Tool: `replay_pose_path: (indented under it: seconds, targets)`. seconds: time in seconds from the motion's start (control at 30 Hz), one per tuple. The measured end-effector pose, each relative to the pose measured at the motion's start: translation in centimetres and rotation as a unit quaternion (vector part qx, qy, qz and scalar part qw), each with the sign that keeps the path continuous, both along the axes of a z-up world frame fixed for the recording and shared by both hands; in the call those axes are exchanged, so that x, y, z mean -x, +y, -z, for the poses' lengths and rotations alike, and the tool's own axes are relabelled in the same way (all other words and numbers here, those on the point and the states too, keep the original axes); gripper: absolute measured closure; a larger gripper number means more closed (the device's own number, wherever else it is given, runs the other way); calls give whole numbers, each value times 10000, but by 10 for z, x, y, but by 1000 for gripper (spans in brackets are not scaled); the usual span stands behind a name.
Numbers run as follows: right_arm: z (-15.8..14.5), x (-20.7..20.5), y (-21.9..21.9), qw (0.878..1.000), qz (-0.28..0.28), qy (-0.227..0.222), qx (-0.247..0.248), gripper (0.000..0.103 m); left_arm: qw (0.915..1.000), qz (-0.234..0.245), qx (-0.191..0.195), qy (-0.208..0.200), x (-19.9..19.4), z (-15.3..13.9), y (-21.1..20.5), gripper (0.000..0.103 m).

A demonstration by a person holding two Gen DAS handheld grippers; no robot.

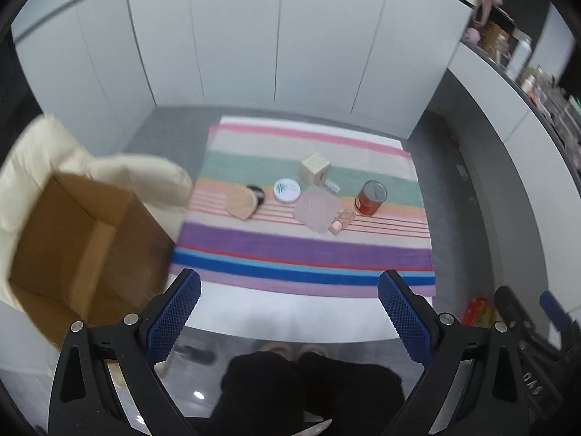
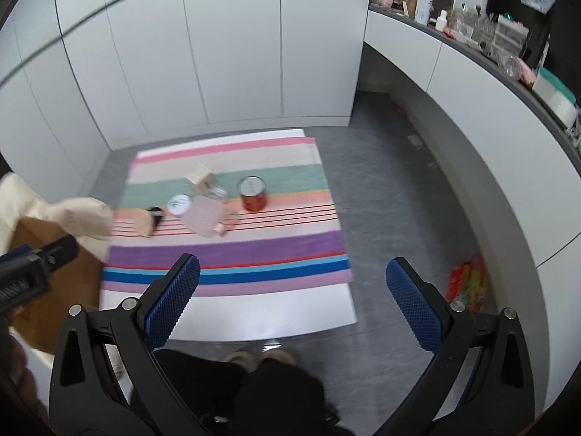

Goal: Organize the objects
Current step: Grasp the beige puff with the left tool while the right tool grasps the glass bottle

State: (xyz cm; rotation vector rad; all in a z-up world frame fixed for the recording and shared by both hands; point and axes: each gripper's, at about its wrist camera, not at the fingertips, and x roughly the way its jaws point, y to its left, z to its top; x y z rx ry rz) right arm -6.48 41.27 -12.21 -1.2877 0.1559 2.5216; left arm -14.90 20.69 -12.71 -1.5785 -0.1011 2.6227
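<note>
Several small objects lie on a striped cloth (image 1: 308,250) over a white table: a round beige compact (image 1: 241,201), a white round tin (image 1: 287,190), a beige cube box (image 1: 314,167), a flat pink square pad (image 1: 316,208), a small clear bottle with a pink cap (image 1: 341,221) and a red can (image 1: 370,197). The can also shows in the right wrist view (image 2: 252,193). My left gripper (image 1: 288,298) is open and empty, held high above the table's near edge. My right gripper (image 2: 292,287) is open and empty, also above the near edge.
An open cardboard box (image 1: 83,250) stands left of the table beside a cream cushion (image 1: 145,178). White cabinets line the back. A cluttered counter (image 2: 472,36) curves along the right. A colourful packet (image 2: 468,283) lies on the grey floor. The person's knees are below.
</note>
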Motion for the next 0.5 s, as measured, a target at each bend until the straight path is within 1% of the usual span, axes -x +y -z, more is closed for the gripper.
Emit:
replay_pose_path:
  seconds: [0.07,0.17,0.23,0.27,0.3,0.33,0.4,0.43,0.47,0.5]
  targets:
    - [16,12,1,10000,-39,-49,-38,0,10000,-47,9,-49,14,17,-4,4]
    - [42,32,3,9998,-196,-32,42,0,9999,-118,38,-53,37,43,-13,4]
    - [59,44,1,9990,-424,130,41,0,9998,-186,14,-102,53,61,-21,4]
    - [69,50,-2,9975,-619,335,-15,0,9996,-215,-6,-161,63,73,-26,4]
    - [79,55,-5,9949,-838,545,-127,0,9995,-252,-14,-215,71,83,-31,4]
    - [88,60,-9,9927,-998,629,-266,0,9992,-292,-12,-277,79,94,-35,4]
    - [107,76,-14,9902,-1223,542,-410,0,9986,-358,1,-384,94,115,-44,4]
    - [115,82,-16,9895,-1307,483,-373,0,9984,-380,-2,-427,101,126,-48,4]
    - [127,91,-15,9885,-1434,424,-227,0,9979,-389,-6,-509,109,138,-51,4]
    - [139,100,-13,9865,-1586,413,19,0,9977,-384,-41,-565,116,148,-53,4]
